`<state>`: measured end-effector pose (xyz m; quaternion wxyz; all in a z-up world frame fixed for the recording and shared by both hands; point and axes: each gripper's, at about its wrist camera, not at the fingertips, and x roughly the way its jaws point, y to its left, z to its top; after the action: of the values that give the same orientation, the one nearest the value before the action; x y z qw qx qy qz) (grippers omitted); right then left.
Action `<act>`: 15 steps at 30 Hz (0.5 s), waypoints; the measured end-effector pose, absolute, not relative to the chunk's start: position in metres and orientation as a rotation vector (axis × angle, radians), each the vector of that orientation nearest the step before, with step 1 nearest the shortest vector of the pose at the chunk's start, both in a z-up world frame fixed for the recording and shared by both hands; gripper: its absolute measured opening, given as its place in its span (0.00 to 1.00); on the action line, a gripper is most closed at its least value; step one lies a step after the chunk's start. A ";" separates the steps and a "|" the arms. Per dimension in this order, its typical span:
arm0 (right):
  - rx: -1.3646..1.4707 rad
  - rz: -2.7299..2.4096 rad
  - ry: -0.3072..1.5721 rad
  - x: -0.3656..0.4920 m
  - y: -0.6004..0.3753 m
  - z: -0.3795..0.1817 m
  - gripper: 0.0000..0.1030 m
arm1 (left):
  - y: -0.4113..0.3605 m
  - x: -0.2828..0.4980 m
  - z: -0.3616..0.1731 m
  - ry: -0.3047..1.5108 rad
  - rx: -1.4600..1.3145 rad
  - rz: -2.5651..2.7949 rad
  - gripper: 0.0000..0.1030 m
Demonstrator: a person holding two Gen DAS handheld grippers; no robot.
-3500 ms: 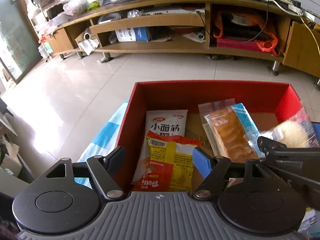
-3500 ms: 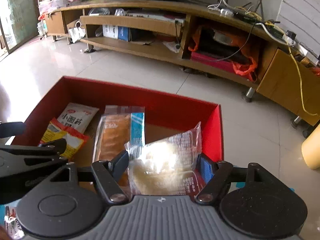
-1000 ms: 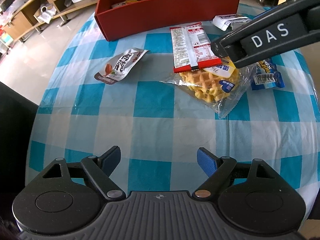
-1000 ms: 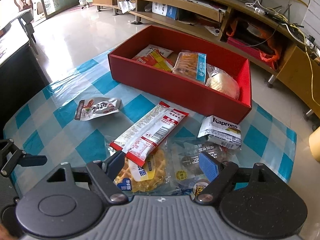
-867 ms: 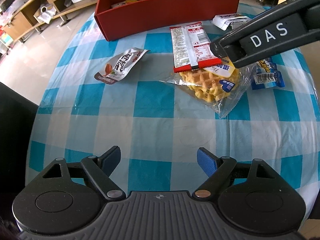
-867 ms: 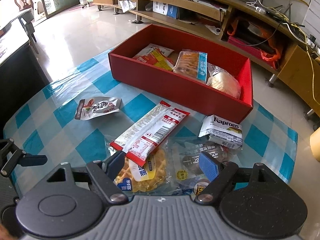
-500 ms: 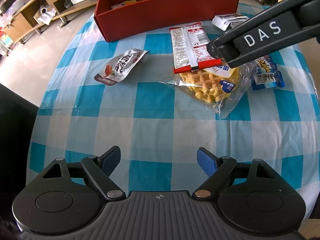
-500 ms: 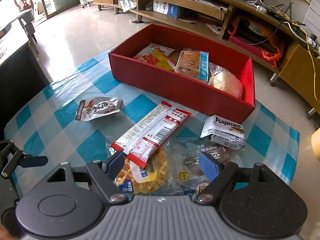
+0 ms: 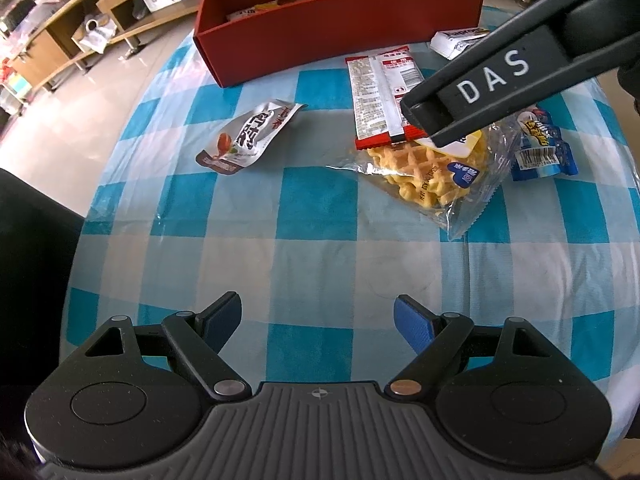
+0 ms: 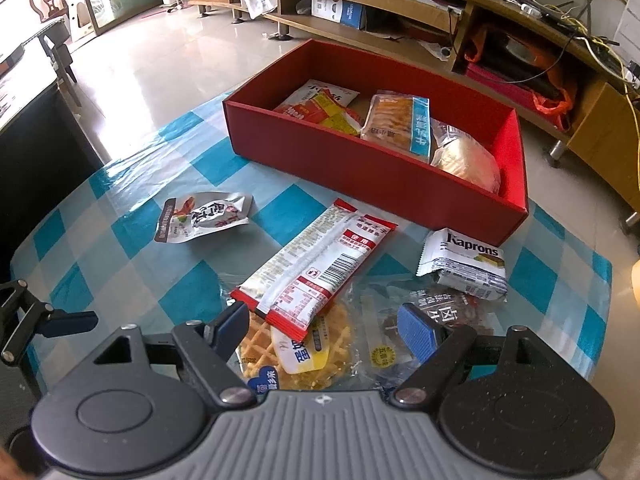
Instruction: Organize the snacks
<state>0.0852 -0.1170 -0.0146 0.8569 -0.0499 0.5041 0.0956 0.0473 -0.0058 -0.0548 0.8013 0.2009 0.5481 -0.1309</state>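
Observation:
A red box (image 10: 380,168) at the table's far side holds several packets, among them a bread pack (image 10: 400,124) and a pale bun pack (image 10: 468,160). My right gripper (image 10: 324,332) is open and hovers over a clear waffle pack (image 10: 296,352), whose far part lies under a long red-and-white packet (image 10: 316,268). A Kaprons packet (image 10: 464,264), a dark clear packet (image 10: 440,312) and a silver pouch (image 10: 204,216) lie loose. My left gripper (image 9: 318,320) stands open over bare blue-checked cloth with nothing between its fingers. The waffle pack (image 9: 432,176) lies ahead of it, to the right.
A blue packet (image 9: 540,148) lies at the table's right edge. The round table's rim curves close on the left, with a dark chair (image 9: 28,240) beside it. A long wooden cabinet (image 10: 400,4) stands across the tiled floor beyond the box.
Both grippers have come back from over the red box to the near table, and the bun pack now lies in the box. In the last second the right gripper drifted slightly left.

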 end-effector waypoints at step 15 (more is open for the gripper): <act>-0.052 0.220 1.137 0.102 -0.101 -0.040 0.79 | -0.003 0.048 -0.056 1.169 0.438 -0.261 0.85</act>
<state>0.1021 -0.1010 -0.0397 0.8367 -0.0244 0.5372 0.1039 0.0483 -0.0025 -0.0556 0.8034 0.2045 0.5457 -0.1221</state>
